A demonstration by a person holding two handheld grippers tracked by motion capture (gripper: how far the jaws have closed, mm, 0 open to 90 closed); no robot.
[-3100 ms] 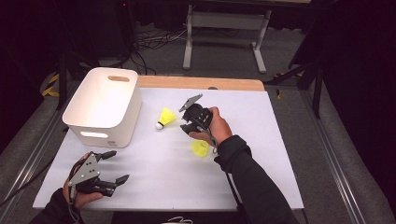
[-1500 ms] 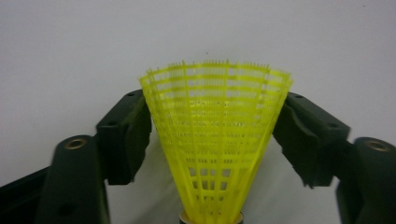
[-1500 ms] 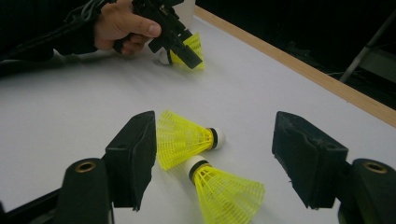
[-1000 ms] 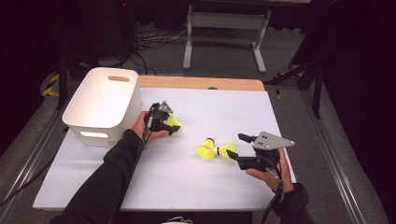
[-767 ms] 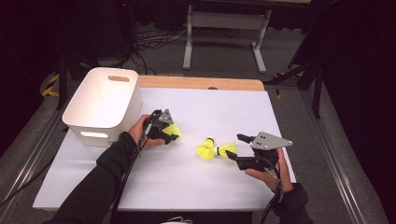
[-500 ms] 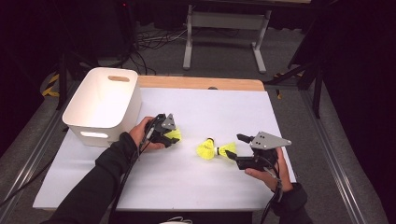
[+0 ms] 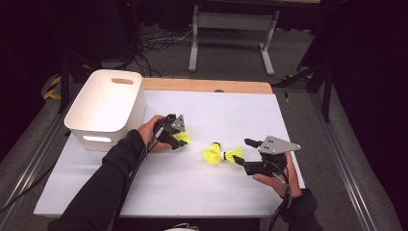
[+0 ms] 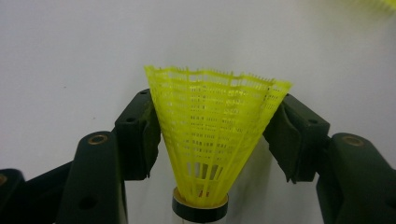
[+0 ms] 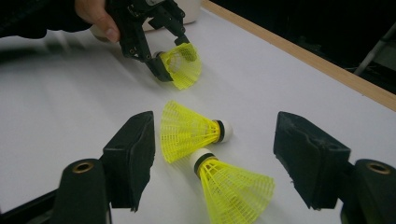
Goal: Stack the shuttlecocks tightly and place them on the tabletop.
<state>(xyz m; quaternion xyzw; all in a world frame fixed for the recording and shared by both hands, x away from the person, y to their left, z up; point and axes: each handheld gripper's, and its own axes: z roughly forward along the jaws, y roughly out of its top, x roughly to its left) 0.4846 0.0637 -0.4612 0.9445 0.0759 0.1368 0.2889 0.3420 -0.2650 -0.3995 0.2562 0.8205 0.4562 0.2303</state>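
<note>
Three yellow mesh shuttlecocks are on the white table. One shuttlecock [image 7: 183, 138] [image 8: 215, 130] lies between the jaws of my left gripper [image 7: 179, 133] [image 8: 217, 100], cork toward the camera. Those jaws have just been opening, so the pads flank the skirt's rim without squeezing it. From the right gripper view, that left gripper [image 9: 161, 63] and its shuttlecock [image 9: 184, 65] sit low on the table. My right gripper [image 7: 244, 150] [image 9: 215, 123] stands open. Two shuttlecocks [image 9: 187, 130] [image 9: 233, 186] lie side by side just ahead of its jaws, pointing opposite ways, as also seen from above [image 7: 212, 154] [image 7: 233, 154].
A white bin [image 7: 96, 139] with handle slots stands at the table's left, close behind the left hand. A wooden strip [image 7: 207, 85] runs along the far edge. A metal stand and cables are on the floor beyond the table.
Three seconds ago the right gripper was at the middle and the left at the front left. Since then the left reached a shuttlecock and edged it nearer. The right has stayed still for the last second.
</note>
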